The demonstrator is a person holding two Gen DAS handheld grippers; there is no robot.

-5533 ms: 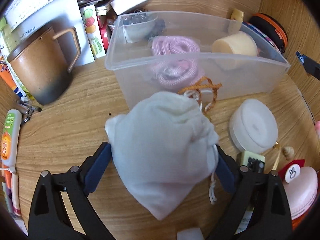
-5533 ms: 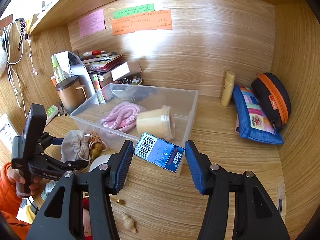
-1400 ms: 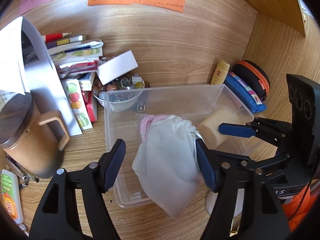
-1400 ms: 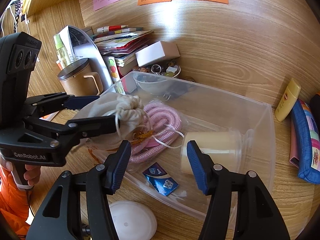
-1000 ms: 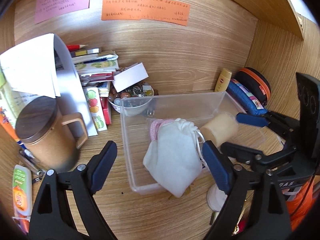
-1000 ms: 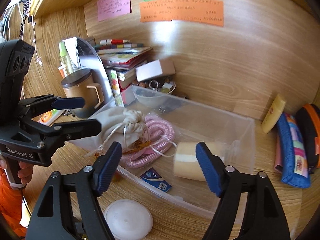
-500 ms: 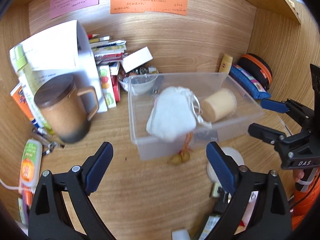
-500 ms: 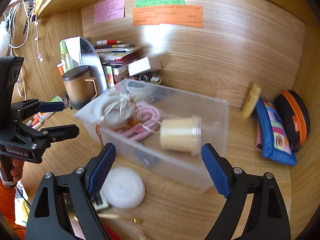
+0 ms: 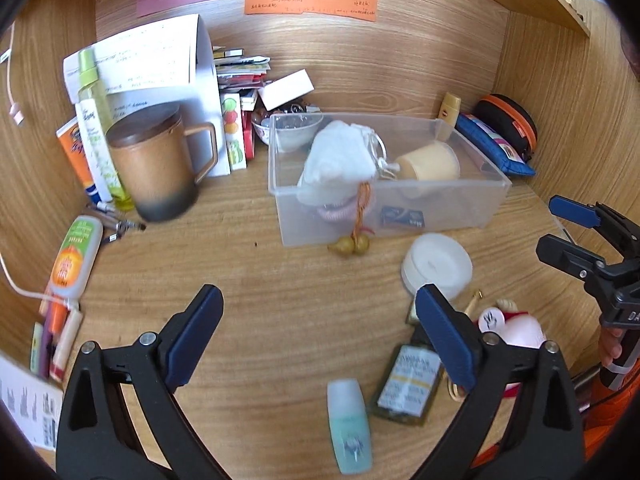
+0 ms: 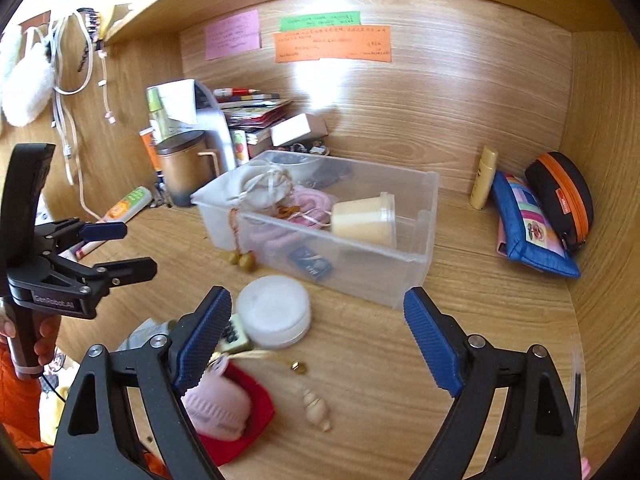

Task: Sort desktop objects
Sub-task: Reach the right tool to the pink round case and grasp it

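One pouch [image 9: 340, 162], one bin [image 9: 472, 204]

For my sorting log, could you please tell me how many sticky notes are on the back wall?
3: a pink note at left, a green note to its right, and an orange note just beneath the green.

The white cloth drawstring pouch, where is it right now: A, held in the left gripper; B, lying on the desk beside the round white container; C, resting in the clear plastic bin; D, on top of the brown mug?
C: the white cloth drawstring pouch rests in the clear plastic bin, and the left gripper is open and empty.
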